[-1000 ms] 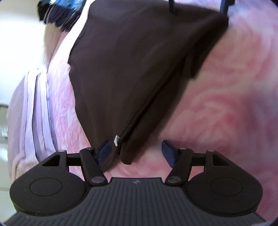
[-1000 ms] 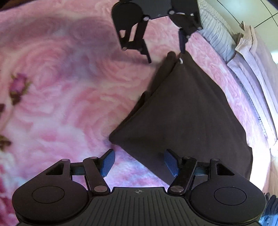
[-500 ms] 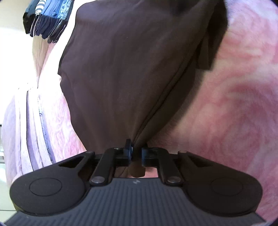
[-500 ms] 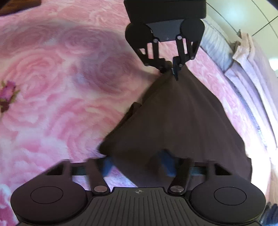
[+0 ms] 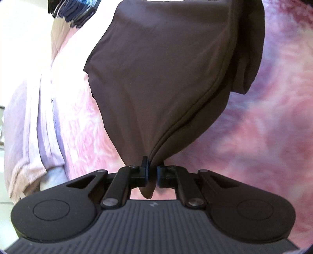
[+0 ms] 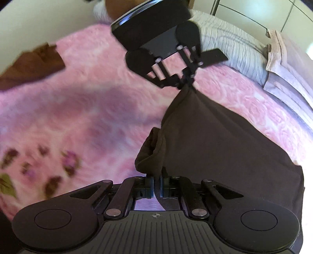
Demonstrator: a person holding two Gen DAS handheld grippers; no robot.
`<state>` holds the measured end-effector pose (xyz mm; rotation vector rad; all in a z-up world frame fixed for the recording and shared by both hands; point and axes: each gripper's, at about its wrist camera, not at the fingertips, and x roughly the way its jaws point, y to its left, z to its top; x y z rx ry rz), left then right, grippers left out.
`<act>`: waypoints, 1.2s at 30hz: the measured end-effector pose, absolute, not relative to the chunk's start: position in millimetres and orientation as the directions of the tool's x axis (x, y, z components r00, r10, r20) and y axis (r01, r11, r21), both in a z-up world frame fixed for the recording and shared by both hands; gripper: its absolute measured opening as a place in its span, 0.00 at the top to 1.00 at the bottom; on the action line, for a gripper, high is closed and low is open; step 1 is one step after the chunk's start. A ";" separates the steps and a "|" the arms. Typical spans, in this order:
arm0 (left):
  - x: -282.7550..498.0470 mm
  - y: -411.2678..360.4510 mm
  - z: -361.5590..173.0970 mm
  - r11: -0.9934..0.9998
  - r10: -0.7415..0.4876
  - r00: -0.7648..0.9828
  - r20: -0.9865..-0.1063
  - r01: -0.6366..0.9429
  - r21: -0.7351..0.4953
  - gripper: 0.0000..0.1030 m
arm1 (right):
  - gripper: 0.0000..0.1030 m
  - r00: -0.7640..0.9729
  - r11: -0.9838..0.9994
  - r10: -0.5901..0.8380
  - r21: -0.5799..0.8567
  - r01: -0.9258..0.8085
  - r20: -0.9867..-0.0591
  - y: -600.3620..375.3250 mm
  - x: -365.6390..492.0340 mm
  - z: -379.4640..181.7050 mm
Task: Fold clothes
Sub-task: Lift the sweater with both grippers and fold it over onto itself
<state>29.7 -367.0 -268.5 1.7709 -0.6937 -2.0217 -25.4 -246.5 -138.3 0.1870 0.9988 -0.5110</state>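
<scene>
A dark brown garment (image 5: 166,74) is stretched between my two grippers above the pink rose-patterned bedspread (image 5: 264,136). My left gripper (image 5: 152,172) is shut on one corner of it; a tip of cloth pokes out behind the jaws. My right gripper (image 6: 156,185) is shut on the opposite corner, where the cloth bunches up (image 6: 150,156). In the right wrist view the garment (image 6: 225,148) hangs from the left gripper (image 6: 185,81) and sags down to the right.
Folded lilac and white bedding (image 5: 33,125) lies to the left, grey striped pillows (image 6: 234,50) at the bed's far side. A stack of dark blue clothes (image 5: 74,9) sits at the top. Another brown garment (image 6: 31,64) lies on the bedspread (image 6: 78,117).
Both grippers closed on opposite corners of the brown garment and lifted it off the bedspread; it now hangs taut between them.
</scene>
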 end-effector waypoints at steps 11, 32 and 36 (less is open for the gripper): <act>-79.3 -466.8 -163.0 -0.835 -0.548 -0.079 -0.833 -0.003 0.550 0.95 | 0.96 0.608 0.744 -0.379 0.161 0.648 -0.698 -310.1 -133.2 -54.8; -335.1 -661.1 -297.5 -0.903 -0.325 -0.052 -0.944 -0.281 0.326 0.94 | 0.97 0.504 -0.006 -0.500 0.584 0.811 -0.705 -460.4 -410.2 -175.0; -337.4 -670.1 -308.4 -0.916 -0.285 -0.062 -0.957 -0.275 0.290 0.94 | 1.00 0.481 -0.067 -0.501 0.587 0.807 -0.719 -453.7 -426.3 -182.9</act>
